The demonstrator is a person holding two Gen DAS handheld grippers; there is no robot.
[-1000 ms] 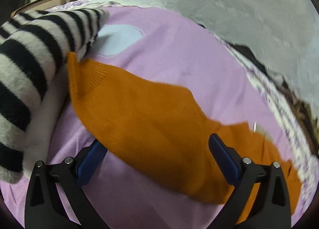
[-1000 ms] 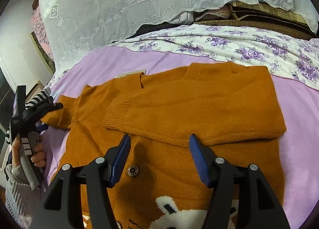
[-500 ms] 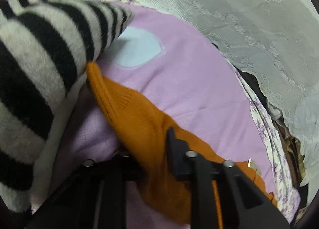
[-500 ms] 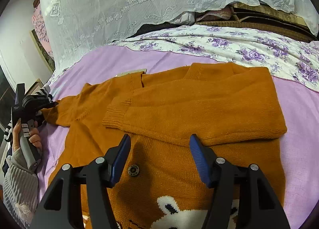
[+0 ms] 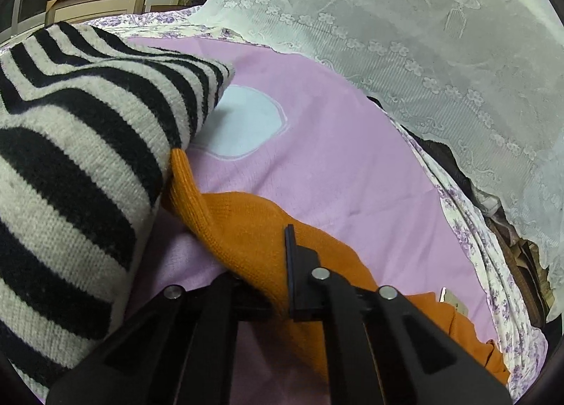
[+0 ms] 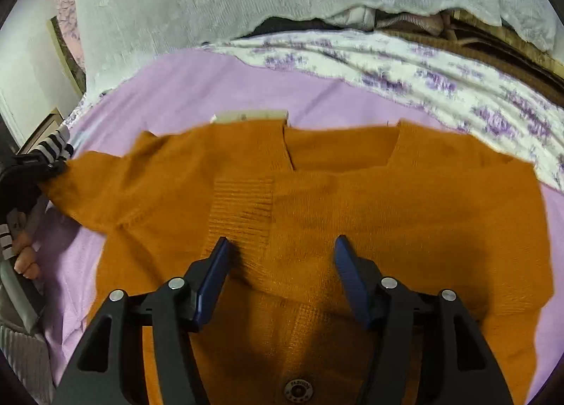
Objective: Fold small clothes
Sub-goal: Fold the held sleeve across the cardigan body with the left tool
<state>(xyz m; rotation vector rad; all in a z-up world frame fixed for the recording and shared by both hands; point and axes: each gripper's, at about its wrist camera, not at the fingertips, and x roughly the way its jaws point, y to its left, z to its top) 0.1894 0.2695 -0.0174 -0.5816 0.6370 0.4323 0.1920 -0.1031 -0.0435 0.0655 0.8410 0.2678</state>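
Observation:
An orange knitted cardigan [image 6: 352, 200] lies front-up on a lilac bedspread [image 6: 197, 87], its right sleeve folded across the chest. My left gripper [image 5: 278, 285] is shut on the other sleeve [image 5: 239, 225] near its ribbed cuff, and the sleeve is pinched and lifted off the spread. In the right wrist view that gripper [image 6: 53, 168] shows at the far left, pulling the sleeve out sideways. My right gripper [image 6: 278, 264] hovers open over the folded sleeve's cuff [image 6: 243, 204], with nothing between its blue pads [image 6: 211, 278].
A black-and-white striped knit [image 5: 77, 165] lies at the left, touching the cuff. White lace fabric [image 5: 405, 34] and a floral sheet [image 6: 405, 66] border the spread at the back. A person's hand [image 6: 24, 260] holds the left gripper's handle. A snap button [image 6: 298, 389] sits near the bottom.
My left gripper has closed from wide open onto the sleeve and raised it a little. My right gripper has moved forward over the cardigan toward the collar, still open.

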